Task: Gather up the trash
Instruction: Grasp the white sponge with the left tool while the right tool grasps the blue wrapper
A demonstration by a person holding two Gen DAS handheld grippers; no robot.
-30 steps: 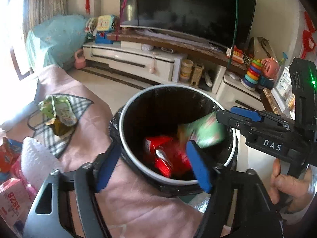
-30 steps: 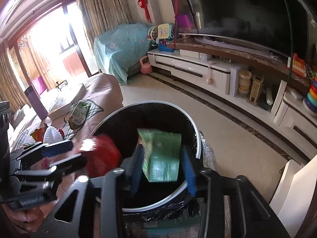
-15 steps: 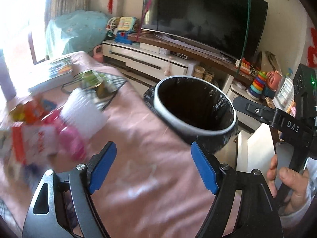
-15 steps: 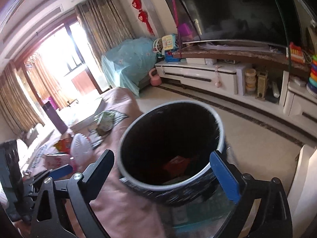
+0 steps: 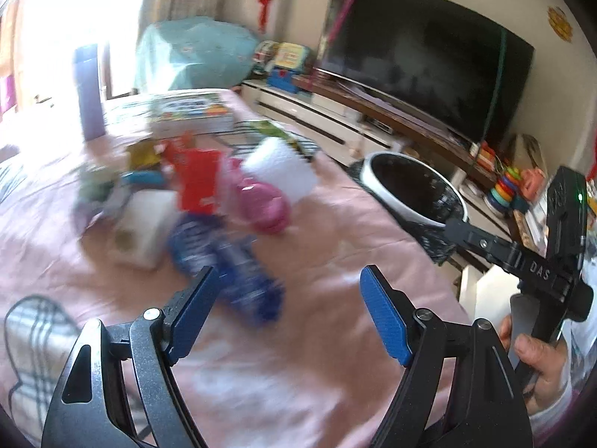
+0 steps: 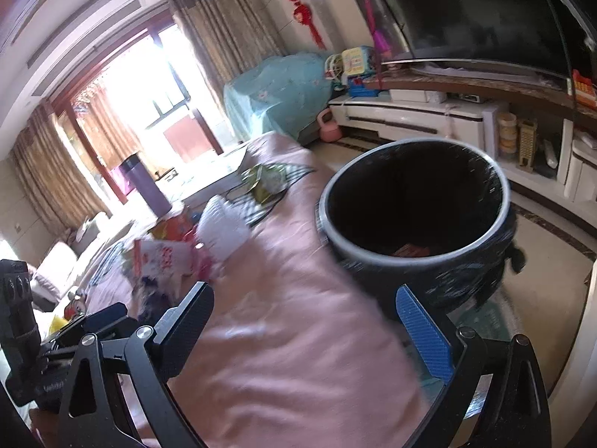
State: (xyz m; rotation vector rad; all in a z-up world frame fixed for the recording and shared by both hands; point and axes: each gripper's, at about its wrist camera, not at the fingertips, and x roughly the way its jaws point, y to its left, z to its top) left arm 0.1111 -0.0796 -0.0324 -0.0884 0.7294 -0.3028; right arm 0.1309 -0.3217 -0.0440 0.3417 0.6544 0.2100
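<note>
A black bin [image 6: 414,220] with a white rim stands at the right edge of the pink-covered table [image 6: 294,336]; red trash lies inside it. It also shows in the left wrist view [image 5: 414,186]. A blurred pile of wrappers lies on the table: a blue packet [image 5: 231,272], a red packet [image 5: 197,183], a pink one [image 5: 265,205], a white box [image 5: 141,224] and a white bubble wrap piece [image 5: 280,168]. My left gripper [image 5: 287,317] is open and empty, near the blue packet. My right gripper [image 6: 309,332] is open and empty, left of the bin.
A purple bottle [image 5: 89,93] and a stack of books [image 5: 175,112] stand at the table's far side. A green packet [image 6: 268,183] lies on a checked cloth. A TV [image 5: 421,56] on a low cabinet stands beyond the bin. The right gripper's body [image 5: 522,261] shows in the left wrist view.
Both grippers let their trash drop into the bin and opened. Both have since drawn back from the bin and swung left toward the pile on the table.
</note>
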